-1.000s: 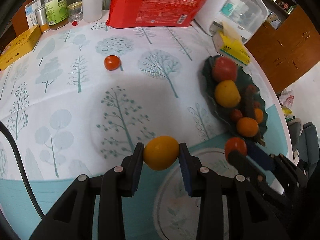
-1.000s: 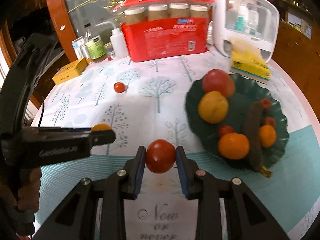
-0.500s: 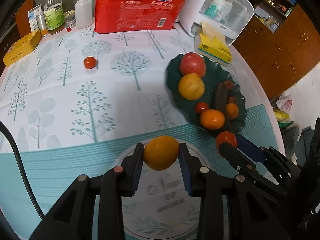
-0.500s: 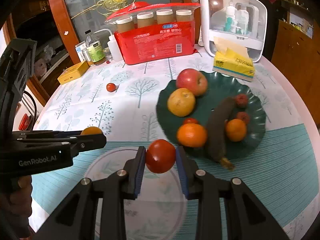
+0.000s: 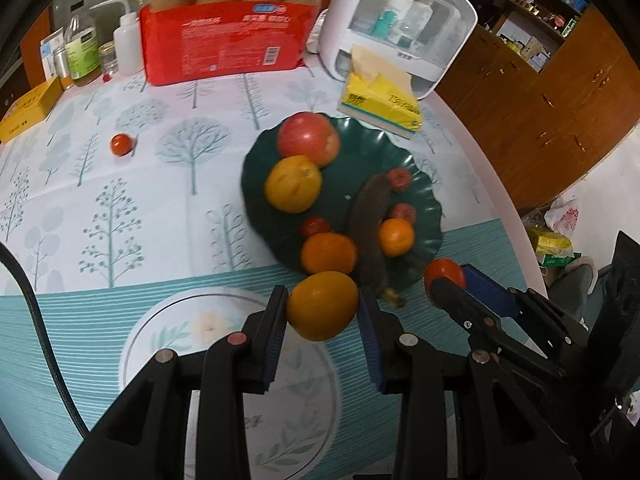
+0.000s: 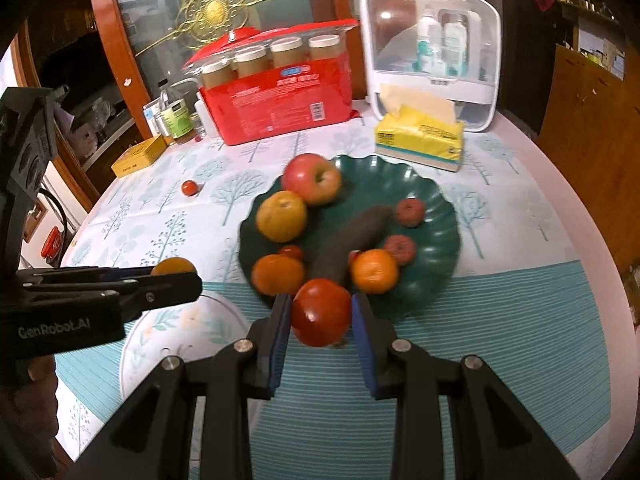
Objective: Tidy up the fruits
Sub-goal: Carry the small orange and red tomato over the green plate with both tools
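Lower each fruit onto bare green near the right edge of the scalloped dark-green plastic plate point(image 6: 436, 196), clear of its pile, and only then release. Your left gripper point(image 5: 322, 312) pinches one round yellow-orange citrus point(image 5: 322, 306); your right gripper point(image 6: 320, 314) pinches one glossy red tomato point(image 6: 320, 312). Both hang over the table's near edge. One small red cherry tomato point(image 5: 121, 144) lies towards the far left edge.

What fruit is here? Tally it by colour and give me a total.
Red: 6 (apple, held tomato in right gripper, loose tomato on the cloth, plate tomato, two dull red fruits)
Orange or yellow: 4 (held orange in left gripper, yellow fruit, large orange, small orange on the plate)
Dark brown: 1 (banana)
Total: 11
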